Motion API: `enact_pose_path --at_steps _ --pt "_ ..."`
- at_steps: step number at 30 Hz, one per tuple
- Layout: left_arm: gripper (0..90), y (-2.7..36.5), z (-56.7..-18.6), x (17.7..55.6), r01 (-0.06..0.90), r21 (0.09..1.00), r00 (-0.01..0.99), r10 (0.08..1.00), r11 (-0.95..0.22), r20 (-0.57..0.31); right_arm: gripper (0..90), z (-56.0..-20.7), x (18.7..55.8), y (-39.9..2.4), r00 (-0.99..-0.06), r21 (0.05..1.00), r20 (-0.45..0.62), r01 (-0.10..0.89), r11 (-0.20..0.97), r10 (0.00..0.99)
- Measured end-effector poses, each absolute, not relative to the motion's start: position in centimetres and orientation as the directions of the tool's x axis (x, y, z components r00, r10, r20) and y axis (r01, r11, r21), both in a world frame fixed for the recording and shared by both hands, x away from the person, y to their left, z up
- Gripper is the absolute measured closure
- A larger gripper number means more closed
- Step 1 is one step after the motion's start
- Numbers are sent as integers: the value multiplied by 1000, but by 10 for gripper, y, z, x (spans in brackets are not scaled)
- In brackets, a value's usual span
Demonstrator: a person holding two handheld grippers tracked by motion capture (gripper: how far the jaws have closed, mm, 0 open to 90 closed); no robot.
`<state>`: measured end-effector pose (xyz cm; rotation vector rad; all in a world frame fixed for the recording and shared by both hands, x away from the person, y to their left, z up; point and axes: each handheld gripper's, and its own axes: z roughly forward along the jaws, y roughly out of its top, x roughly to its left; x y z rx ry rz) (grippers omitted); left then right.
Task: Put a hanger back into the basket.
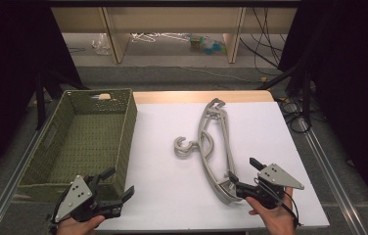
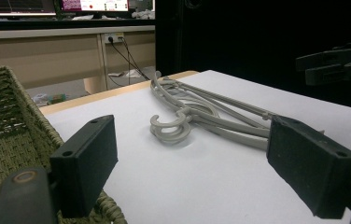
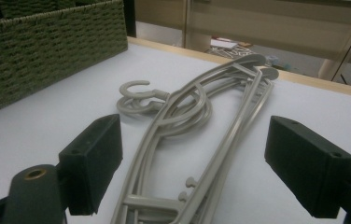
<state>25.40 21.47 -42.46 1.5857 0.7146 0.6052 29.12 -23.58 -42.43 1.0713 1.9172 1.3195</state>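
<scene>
A stack of grey plastic hangers (image 1: 216,142) lies on the white table top (image 1: 172,196), hooks pointing left toward a green woven basket (image 1: 128,127). My right gripper (image 1: 242,169) is open at the near end of the hangers; in the right gripper view the hangers (image 3: 232,140) run between and beyond its jaws, with the basket (image 3: 47,46) off to the left. My left gripper (image 1: 121,181) is open and empty by the basket's near right corner. In the left gripper view the hangers (image 2: 201,116) lie ahead, the basket (image 2: 5,135) is at left, and the right gripper (image 2: 337,63) is far right.
The basket's inside looks empty. Behind the table's wooden far edge (image 1: 201,96) stands a low shelf (image 1: 172,29) with loose hangers and small clutter on the floor. Cables (image 1: 265,44) trail at the back right. Black curtains close both sides.
</scene>
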Motion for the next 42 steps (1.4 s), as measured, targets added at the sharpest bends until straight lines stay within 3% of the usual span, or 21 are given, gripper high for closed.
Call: enact_pose_path --at_steps 18,23,38,42 --pt "157 212 -425 254 108 990 677 736 -89 -8 235 -423 306 -218 -533 876 -59 378 300 844" --pt "157 210 -425 254 109 990 681 732 -92 -7 300 -424 324 -204 -578 815 -69 437 381 813" --pt "159 209 -425 254 103 988 680 733 -113 12 336 -446 368 -160 -626 630 -67 577 519 777" --pt "158 207 -426 254 97 991 692 722 -95 1 363 -451 374 -150 -652 592 -81 577 563 754"
